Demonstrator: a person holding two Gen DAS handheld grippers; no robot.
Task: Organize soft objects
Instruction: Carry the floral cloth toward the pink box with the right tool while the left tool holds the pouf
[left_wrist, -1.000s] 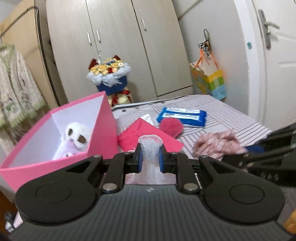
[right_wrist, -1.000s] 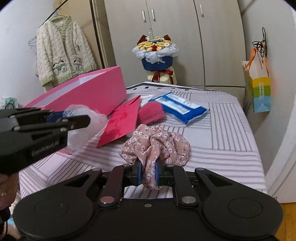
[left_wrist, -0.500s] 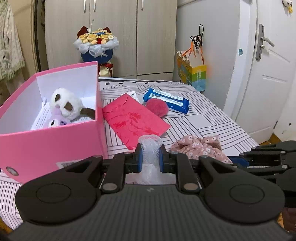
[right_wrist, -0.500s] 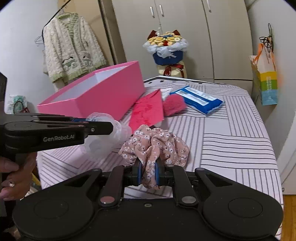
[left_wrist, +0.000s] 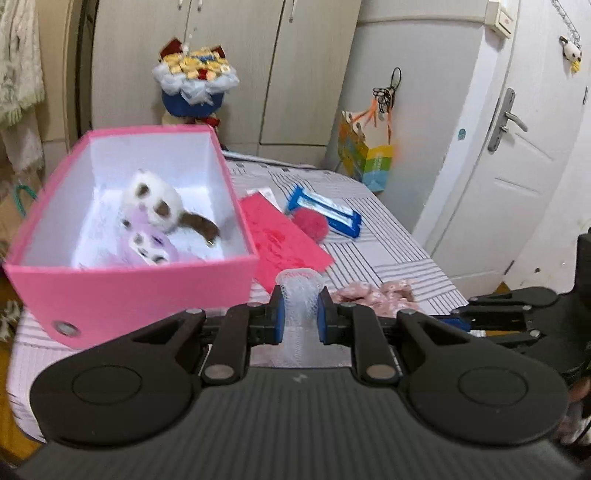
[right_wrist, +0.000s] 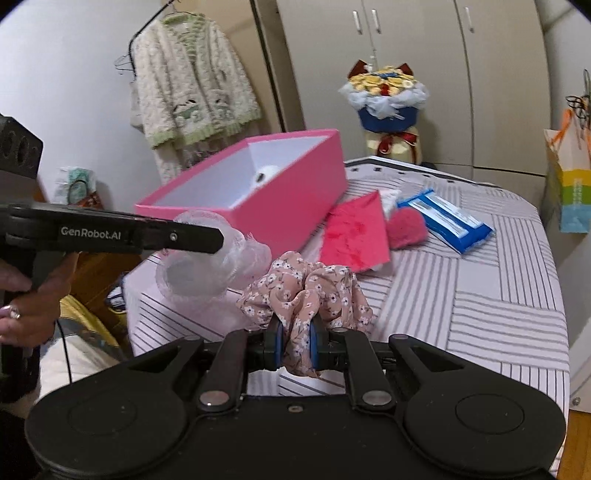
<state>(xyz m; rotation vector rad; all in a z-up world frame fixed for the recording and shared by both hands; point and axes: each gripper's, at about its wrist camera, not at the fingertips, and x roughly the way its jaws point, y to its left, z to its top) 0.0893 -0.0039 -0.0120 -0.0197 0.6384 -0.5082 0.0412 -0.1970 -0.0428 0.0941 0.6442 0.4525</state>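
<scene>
My left gripper (left_wrist: 300, 312) is shut on a white mesh scrunchie (left_wrist: 299, 295), held above the bed's near edge, right of the open pink box (left_wrist: 129, 291). The box holds a white plush toy (left_wrist: 157, 199) and a purple one (left_wrist: 149, 253). My right gripper (right_wrist: 294, 341) is shut on a pink floral scrunchie (right_wrist: 306, 291), held over the striped bed (right_wrist: 498, 295). The left gripper (right_wrist: 207, 240) with the white scrunchie (right_wrist: 207, 266) shows in the right wrist view, left of the floral one. A fuzzy red pom-pom (left_wrist: 311, 228) lies on the bed.
A red envelope (left_wrist: 284, 243) and a blue wipes pack (left_wrist: 325, 214) lie on the bed beyond the box. A bouquet (left_wrist: 195, 85) stands before the wardrobe. A gift bag (left_wrist: 365, 158) hangs by the white door (left_wrist: 517, 166). A cardigan (right_wrist: 192, 88) hangs at the left.
Both grippers have risen and pulled back with their scrunchies. The left wrist view now looks down into the pink box from higher up.
</scene>
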